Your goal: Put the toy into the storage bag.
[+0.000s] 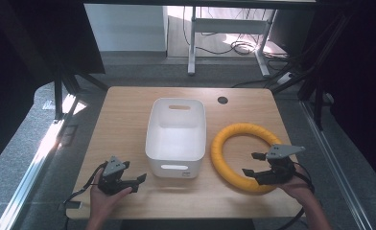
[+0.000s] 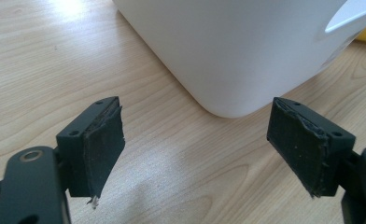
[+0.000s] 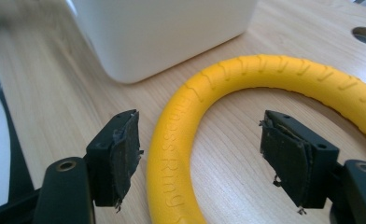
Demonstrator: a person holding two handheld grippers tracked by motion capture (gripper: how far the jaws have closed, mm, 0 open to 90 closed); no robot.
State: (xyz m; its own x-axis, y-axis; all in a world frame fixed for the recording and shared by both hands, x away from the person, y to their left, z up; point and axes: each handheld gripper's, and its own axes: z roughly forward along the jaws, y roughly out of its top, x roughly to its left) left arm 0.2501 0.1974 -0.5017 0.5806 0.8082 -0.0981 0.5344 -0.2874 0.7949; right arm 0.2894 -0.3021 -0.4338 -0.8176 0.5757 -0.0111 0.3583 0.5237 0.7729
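Yellow ring (image 3: 172, 154) lies between right gripper's (image 3: 202, 154) parted fingers (image 3: 123, 154).

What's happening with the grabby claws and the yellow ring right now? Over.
Right gripper open, jaws straddling the yellow foam ring, not squeezing. Left gripper open, empty, near the white plastic bin. Ring flat on the wooden table. Nothing in the way.

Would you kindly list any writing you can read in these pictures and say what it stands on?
"Fitness Ring": raised letters on the yellow ring, running along its near side in the right gripper view; the first word is faint, so that reading is less sure.
The white bin has a small dark mark low on its front, too small to read.
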